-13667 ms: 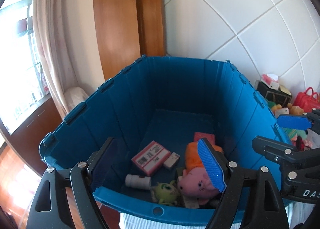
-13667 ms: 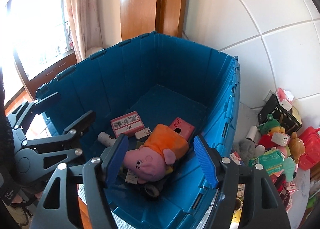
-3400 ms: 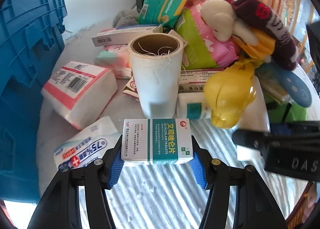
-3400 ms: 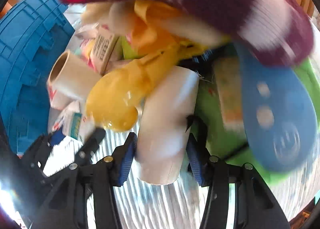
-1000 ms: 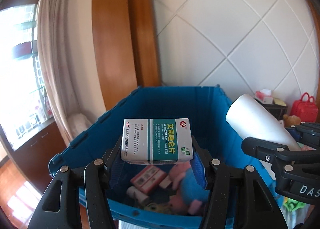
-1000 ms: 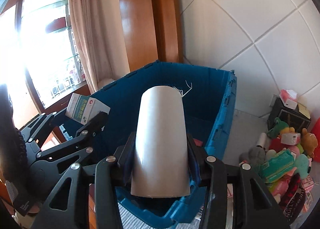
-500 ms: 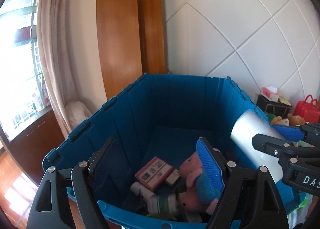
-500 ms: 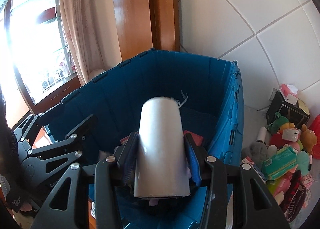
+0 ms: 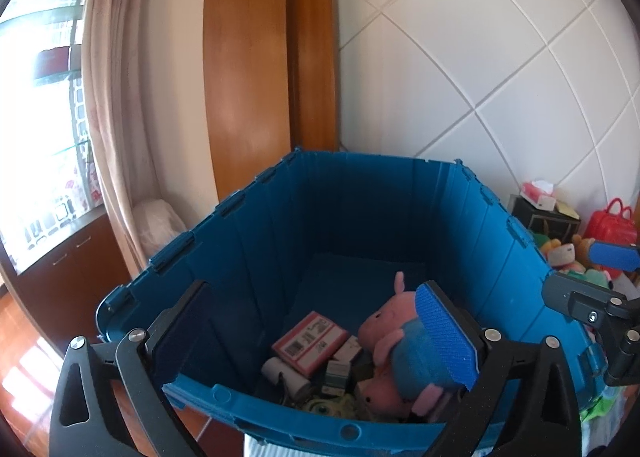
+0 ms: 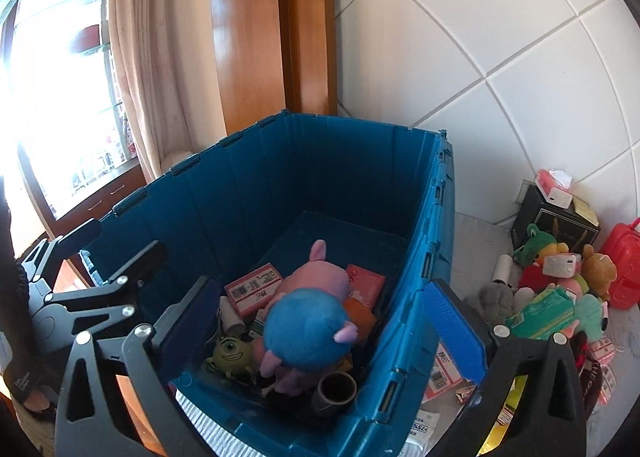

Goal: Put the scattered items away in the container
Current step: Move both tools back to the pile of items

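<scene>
Both grippers hang over the blue container (image 10: 416, 257) with their jaws spread wide and nothing between them — the left gripper (image 9: 320, 333) above the near rim, the right gripper (image 10: 320, 325) above the near right corner. Inside the bin, a pink pig plush in a blue top (image 10: 308, 325) lies on the pile, with a cardboard roll (image 10: 334, 387) standing open-end-up against the near wall just beside it. A pink barcode box (image 9: 309, 341), a green one-eyed monster toy (image 10: 230, 351) and a small white bottle (image 10: 231, 315) sit along the left. Outside, to the right, a heap of scattered items (image 10: 556, 297) — plush toys, packets, a red case (image 10: 622, 269) — lies on the white surface by the tiled wall.
</scene>
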A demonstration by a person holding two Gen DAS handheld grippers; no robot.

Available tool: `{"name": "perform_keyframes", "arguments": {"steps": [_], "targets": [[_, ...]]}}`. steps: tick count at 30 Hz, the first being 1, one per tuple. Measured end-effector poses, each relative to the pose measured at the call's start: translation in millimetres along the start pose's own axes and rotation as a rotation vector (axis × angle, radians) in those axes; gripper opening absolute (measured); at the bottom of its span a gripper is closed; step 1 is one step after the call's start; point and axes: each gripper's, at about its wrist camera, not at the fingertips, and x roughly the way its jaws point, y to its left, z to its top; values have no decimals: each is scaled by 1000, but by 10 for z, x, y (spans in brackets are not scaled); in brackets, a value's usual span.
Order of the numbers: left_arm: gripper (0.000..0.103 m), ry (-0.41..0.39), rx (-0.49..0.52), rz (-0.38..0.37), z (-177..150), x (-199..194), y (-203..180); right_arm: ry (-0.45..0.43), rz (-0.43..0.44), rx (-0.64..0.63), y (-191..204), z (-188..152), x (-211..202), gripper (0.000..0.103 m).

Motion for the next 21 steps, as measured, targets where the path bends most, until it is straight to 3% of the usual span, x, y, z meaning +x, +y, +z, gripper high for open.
{"name": "perform_keyframes", "arguments": {"steps": [11,21], "targets": [[102,-53,12,-38,52,-243,-289,-61,-88,86,-427,-221,-450,103],[102,-119,126,-284,119,-722,-1290,-48,-310,277,-1425,-875,-1072,103]]}}
